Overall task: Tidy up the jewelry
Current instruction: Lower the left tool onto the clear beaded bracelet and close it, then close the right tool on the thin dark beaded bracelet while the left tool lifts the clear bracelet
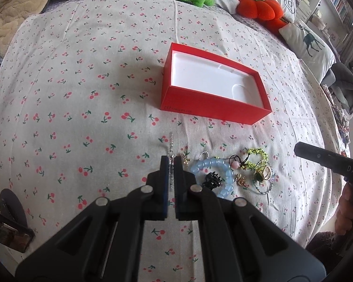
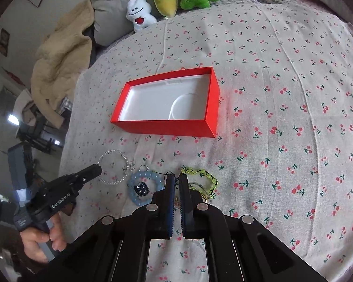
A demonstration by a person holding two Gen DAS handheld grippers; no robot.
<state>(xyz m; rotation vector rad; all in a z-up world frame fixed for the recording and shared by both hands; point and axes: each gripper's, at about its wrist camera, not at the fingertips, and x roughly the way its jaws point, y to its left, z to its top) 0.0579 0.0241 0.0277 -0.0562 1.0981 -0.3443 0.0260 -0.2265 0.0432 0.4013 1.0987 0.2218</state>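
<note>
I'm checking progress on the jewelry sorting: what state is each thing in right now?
Red box: open, lidless, empty.
Left gripper: shut on the silver bracelet.
Right gripper: shut; whether it pinches anything is unclear.
Blue bead bracelet: lying loose on the bedsheet.
Green bead bracelet: lying loose on the bedsheet.

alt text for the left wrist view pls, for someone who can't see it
The left gripper is shut on a thin silver chain above a cherry-print bedsheet. Beside it lies a small pile of jewelry, including a blue bead bracelet, and farther back sits an open, empty red box.
</note>
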